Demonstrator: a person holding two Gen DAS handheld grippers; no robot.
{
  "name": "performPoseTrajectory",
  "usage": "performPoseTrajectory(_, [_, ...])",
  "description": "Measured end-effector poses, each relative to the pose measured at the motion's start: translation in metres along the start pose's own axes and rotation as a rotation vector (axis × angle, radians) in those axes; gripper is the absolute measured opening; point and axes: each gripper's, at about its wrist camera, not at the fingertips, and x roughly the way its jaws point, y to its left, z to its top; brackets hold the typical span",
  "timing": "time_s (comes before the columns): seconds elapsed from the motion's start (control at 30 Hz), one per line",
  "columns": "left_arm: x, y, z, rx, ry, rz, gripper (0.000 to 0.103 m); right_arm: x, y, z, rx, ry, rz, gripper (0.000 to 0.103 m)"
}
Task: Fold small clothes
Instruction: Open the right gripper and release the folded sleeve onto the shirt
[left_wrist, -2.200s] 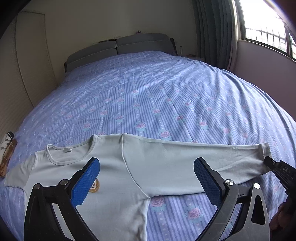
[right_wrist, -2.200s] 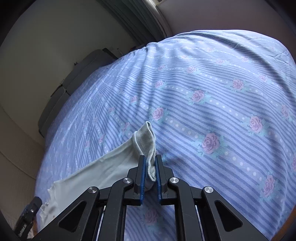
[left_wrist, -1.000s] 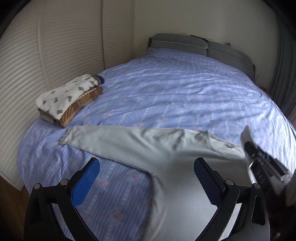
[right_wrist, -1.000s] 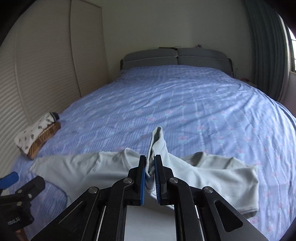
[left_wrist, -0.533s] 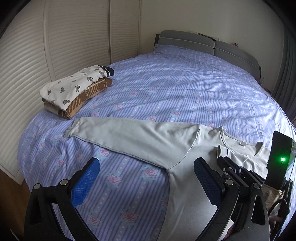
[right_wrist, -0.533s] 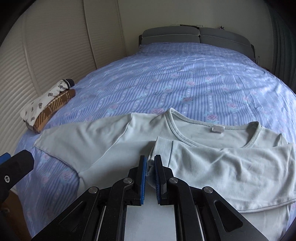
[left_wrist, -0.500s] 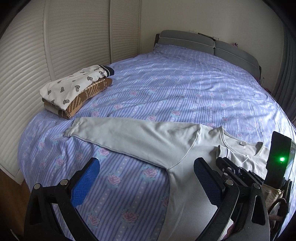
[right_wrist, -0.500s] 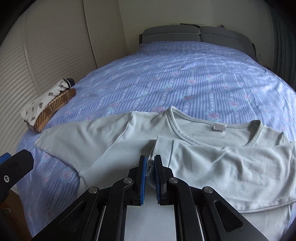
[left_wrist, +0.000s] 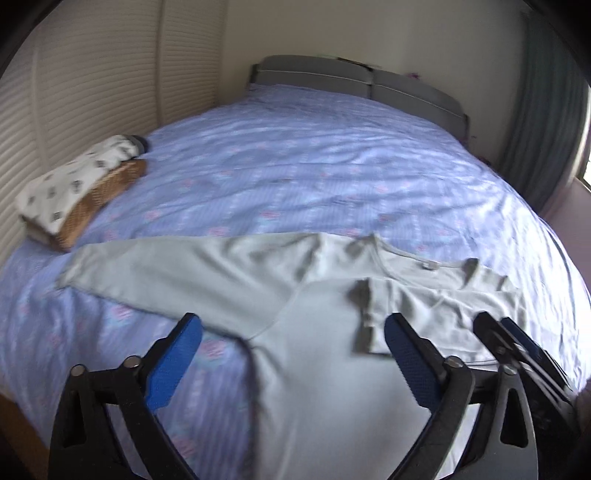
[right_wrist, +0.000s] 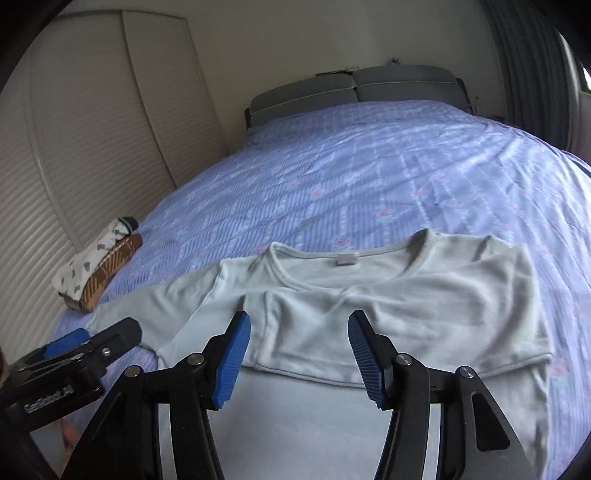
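Note:
A pale grey-green long-sleeved shirt (left_wrist: 314, 332) lies flat on the bed, neck toward the headboard; it also shows in the right wrist view (right_wrist: 369, 306). Its right sleeve (right_wrist: 406, 314) is folded across the chest, cuff near the left armpit. Its left sleeve (left_wrist: 166, 273) stretches out flat to the left. My left gripper (left_wrist: 291, 350) is open and empty above the shirt's left side. My right gripper (right_wrist: 299, 347) is open and empty just above the folded sleeve's cuff; it also shows at the right edge of the left wrist view (left_wrist: 517, 350).
A stack of folded clothes (left_wrist: 77, 188), white patterned on brown plaid, sits at the bed's left edge by the louvred closet doors (left_wrist: 74, 92). The blue floral bedspread (left_wrist: 332, 166) runs back to a grey headboard (left_wrist: 354, 77). A curtain (left_wrist: 546, 110) hangs at the right.
My right gripper has opened and let go of the right sleeve's cuff, which now lies across the chest. The left gripper has swung slightly and stays open.

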Motion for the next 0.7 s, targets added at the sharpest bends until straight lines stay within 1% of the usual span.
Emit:
performPoseTrajectory(0.03, [0.008,-0.006,0.003,0.020,0.011,-0.021,0.080,-0.007,-0.008,0.000,0.018,-0.013,-0.021,0.056])
performPoseTrajectory(0.07, [0.016,-0.012,0.007,0.037,0.027,-0.039,0.075,-0.014,-0.016,0.001,0.036,-0.023,-0.044,0.056])
performPoseTrajectory(0.1, [0.023,-0.017,0.009,0.049,0.041,-0.057,0.065,-0.019,-0.023,0.000,0.052,-0.031,-0.062,0.056])
performPoseTrajectory(0.13, [0.031,-0.022,0.012,0.063,0.053,-0.077,0.053,-0.022,-0.030,0.000,0.068,-0.038,-0.082,0.056])
performPoseTrajectory(0.2, [0.049,-0.033,0.015,0.099,0.093,-0.111,0.043,-0.023,-0.038,0.000,0.088,-0.037,-0.108,0.056])
performPoseTrajectory(0.33, [0.070,-0.045,0.013,0.144,0.159,-0.168,0.043,-0.021,-0.047,0.000,0.097,-0.042,-0.128,0.056])
performPoseTrajectory(0.47, [0.086,-0.049,0.007,0.148,0.202,-0.174,0.043,-0.019,-0.053,-0.005,0.122,-0.045,-0.115,0.056])
performPoseTrajectory(0.53, [0.089,-0.049,0.005,0.148,0.194,-0.182,0.034,-0.019,-0.055,-0.008,0.128,-0.043,-0.112,0.056])
performPoseTrajectory(0.57, [0.090,-0.049,0.004,0.151,0.187,-0.195,0.032,-0.018,-0.056,-0.010,0.131,-0.041,-0.110,0.056])
performPoseTrajectory(0.6, [0.091,-0.050,0.004,0.153,0.185,-0.206,0.026,-0.017,-0.057,-0.010,0.135,-0.039,-0.109,0.056])
performPoseTrajectory(0.63, [0.092,-0.050,0.004,0.152,0.185,-0.224,0.016,-0.018,-0.060,-0.013,0.138,-0.037,-0.109,0.056])
performPoseTrajectory(0.7, [0.092,-0.050,0.006,0.147,0.181,-0.229,0.010,-0.018,-0.063,-0.013,0.152,-0.034,-0.107,0.056])
